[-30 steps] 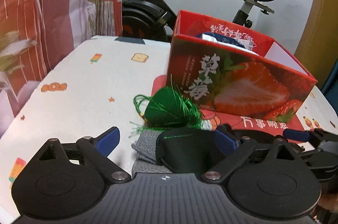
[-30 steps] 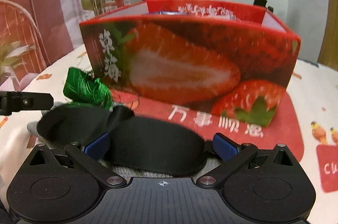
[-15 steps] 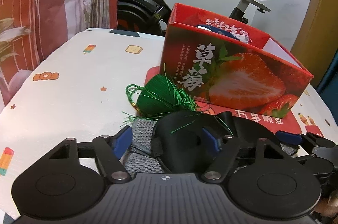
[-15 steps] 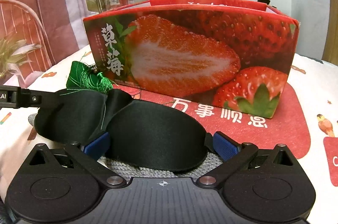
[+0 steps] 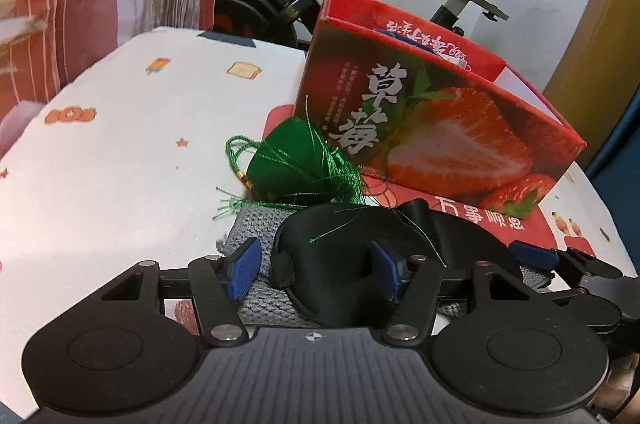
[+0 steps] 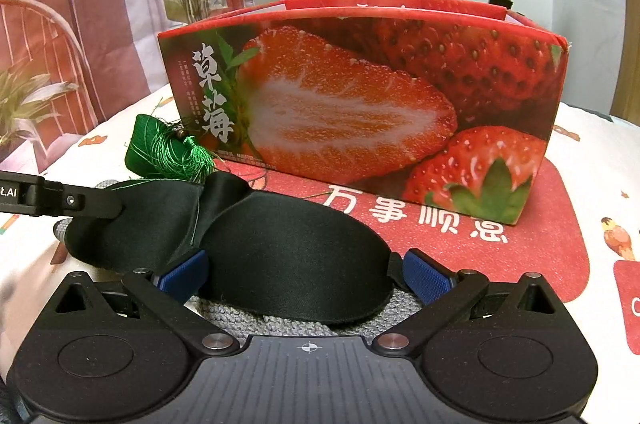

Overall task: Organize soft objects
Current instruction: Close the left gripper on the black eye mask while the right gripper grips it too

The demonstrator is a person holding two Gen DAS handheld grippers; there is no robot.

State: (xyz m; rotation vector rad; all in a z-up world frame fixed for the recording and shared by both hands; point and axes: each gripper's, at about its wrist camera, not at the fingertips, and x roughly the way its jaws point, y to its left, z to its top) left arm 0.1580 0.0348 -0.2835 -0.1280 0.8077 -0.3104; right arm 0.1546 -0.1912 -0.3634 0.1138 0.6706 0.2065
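The black eye mask [image 6: 280, 248] lies on a grey knit cloth [image 5: 256, 224] on the counter [image 5: 120, 152], before the strawberry box [image 6: 360, 96]; the left tongs [image 5: 316, 272] are closing around one end, pads not yet pressing. The right tongs [image 6: 304, 276] stand released astride the other end, likely to lift it evenly.

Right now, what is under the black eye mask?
A grey knitted cloth lies under the black eye mask, showing at its near edge. Its middle is covered, so anything else beneath cannot be seen.

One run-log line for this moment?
left hand-held gripper: closing around black eye mask | right hand-held gripper: open, astride mask | mask on grey knit | strawberry box behind
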